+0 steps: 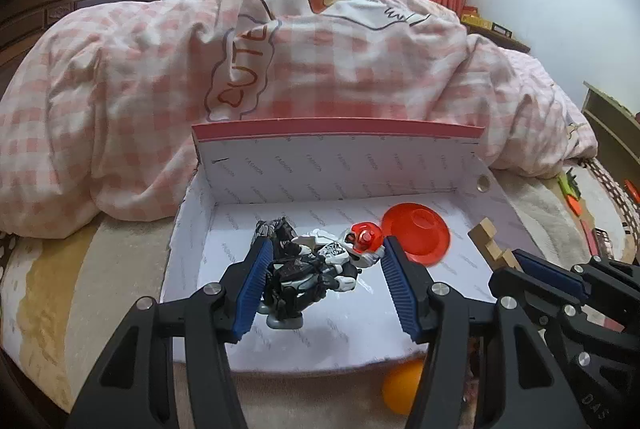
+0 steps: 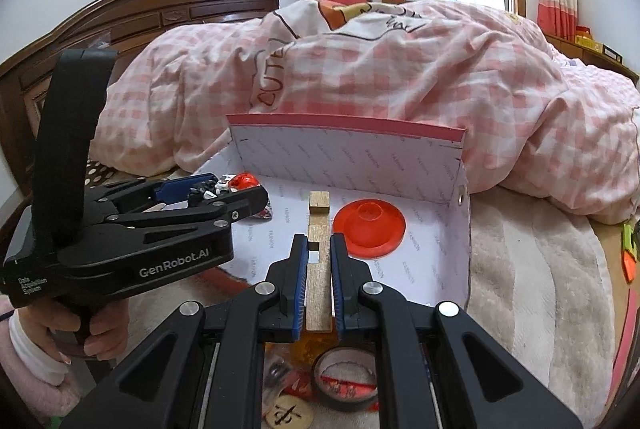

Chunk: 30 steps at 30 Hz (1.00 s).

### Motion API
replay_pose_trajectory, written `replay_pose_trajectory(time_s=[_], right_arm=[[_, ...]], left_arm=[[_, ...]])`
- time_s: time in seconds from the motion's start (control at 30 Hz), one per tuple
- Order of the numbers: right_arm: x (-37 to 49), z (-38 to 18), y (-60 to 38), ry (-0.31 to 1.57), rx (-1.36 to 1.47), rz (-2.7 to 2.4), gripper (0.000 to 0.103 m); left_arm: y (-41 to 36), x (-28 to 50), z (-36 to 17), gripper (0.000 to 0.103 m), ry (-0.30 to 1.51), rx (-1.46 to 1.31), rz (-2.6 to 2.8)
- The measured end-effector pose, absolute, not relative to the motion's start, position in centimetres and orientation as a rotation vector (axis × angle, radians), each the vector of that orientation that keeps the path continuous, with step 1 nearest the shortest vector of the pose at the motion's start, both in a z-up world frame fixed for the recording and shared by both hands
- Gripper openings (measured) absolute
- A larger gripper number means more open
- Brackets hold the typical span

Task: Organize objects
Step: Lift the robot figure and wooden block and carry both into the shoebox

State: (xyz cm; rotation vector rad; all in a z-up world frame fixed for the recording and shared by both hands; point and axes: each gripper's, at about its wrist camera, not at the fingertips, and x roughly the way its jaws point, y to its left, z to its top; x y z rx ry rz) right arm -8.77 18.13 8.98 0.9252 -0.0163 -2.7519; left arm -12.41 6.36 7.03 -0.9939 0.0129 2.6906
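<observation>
In the left wrist view a pink checked quilt (image 1: 120,89) is heaped at ten o'clock, behind an open cardboard box (image 1: 340,165) with a white printed lining and a pink rim. The left gripper (image 1: 326,253) reaches in from six o'clock, its jaws at a middling width around a black and white toy robot figure (image 1: 308,269) with a clear red helmet; both blue pads seem to press on it, and it looks lifted off the box floor. To its right, at three o'clock of the figure, a red plastic disc (image 1: 416,237) lies flat on the floor of the box. An orange ball (image 1: 402,389) rests on the blanket just outside the near wall, at five o'clock. In the right wrist view a hand (image 2: 100,333) in a pink sleeve grips the left tool's handle at eight o'clock. At centre the right gripper (image 2: 319,241) is clamped narrowly on a notched wooden block (image 2: 319,213), which points to twelve o'clock over the box, just left of the disc. A tape roll (image 2: 346,385) lies below, at six o'clock.
</observation>
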Motion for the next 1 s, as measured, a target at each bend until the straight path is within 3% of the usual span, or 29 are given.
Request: replay_pose_trajectory(time_s=[1.0], right_arm=[[-17.8, 5.3, 19.0, -0.051, 1.177, -2.759, 0.013]], left_arm=[[8.9, -19.6, 4.7, 0.056, 0.079, -1.172, 2.701]])
